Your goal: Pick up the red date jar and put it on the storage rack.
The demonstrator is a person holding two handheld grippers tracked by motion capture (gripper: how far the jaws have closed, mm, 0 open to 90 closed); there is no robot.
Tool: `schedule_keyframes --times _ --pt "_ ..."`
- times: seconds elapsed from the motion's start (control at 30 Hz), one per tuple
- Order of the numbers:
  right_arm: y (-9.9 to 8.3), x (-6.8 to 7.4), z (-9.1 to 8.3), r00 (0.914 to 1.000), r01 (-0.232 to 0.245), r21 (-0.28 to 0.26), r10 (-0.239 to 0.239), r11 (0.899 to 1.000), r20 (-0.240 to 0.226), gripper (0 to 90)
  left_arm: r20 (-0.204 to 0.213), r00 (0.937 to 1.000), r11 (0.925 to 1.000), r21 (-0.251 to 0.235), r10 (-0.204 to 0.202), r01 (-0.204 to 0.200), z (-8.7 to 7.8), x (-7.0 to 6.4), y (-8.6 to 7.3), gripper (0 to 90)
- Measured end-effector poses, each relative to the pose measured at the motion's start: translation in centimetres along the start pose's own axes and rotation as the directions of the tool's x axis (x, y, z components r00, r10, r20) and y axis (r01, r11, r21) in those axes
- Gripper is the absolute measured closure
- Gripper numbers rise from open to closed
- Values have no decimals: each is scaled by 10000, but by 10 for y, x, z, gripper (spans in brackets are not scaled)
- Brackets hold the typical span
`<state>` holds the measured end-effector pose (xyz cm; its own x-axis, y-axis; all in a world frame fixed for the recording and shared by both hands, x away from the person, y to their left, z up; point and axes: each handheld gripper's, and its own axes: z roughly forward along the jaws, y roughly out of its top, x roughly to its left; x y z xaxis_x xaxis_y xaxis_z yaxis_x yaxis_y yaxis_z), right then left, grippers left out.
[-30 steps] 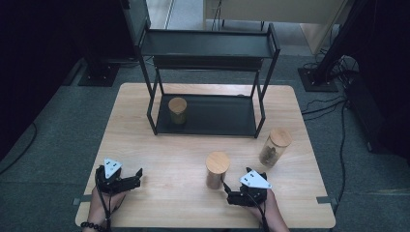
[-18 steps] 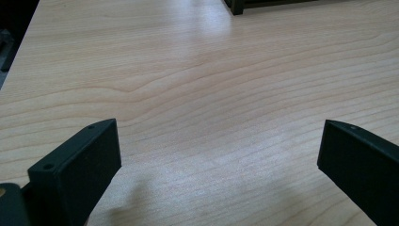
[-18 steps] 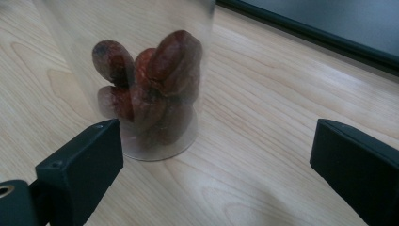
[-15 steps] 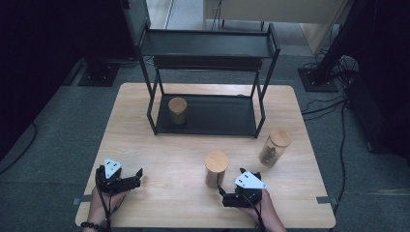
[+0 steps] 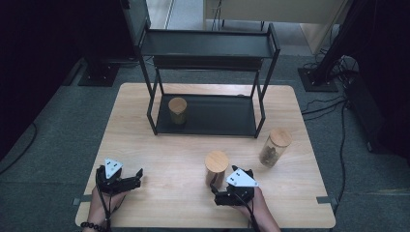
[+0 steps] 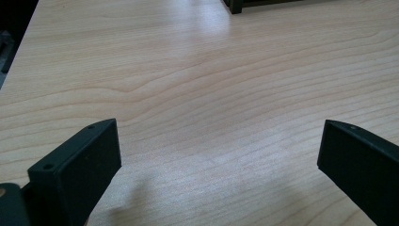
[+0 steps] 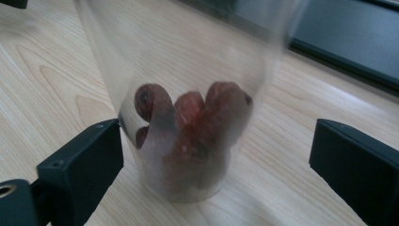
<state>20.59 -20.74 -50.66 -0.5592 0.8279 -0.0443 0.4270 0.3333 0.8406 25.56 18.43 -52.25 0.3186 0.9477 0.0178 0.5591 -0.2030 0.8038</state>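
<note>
Jaws wide apart, the right gripper (image 5: pixel 223 189) faces the upright jar (image 7: pixel 183 103) standing between them; the left gripper (image 5: pixel 131 180), also spread, sits well apart.

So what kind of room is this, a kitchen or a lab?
Probably a lab or recording studio, not a kitchen: a bare wooden table on grey carpet, cables across the floor, dark equipment stands, and a black metal shelf.

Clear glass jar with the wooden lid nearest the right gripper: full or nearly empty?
Nearly empty. The clear glass jar with the wooden lid holds reddish-brown fruits only at its bottom; above them the glass shows through.
</note>
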Motion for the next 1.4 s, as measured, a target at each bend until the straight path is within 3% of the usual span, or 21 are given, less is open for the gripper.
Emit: schedule_keyframes --times 0.87,1.4 --pt "31 7 8 9992 -267 -392 255 9989 -319 250 -27 9998 9998 77 187 -187 1 -2 0 2" --pt "43 4 15 9992 -383 -143 381 9992 -157 256 -4 9998 9998 90 193 -193 1 -2 0 2"
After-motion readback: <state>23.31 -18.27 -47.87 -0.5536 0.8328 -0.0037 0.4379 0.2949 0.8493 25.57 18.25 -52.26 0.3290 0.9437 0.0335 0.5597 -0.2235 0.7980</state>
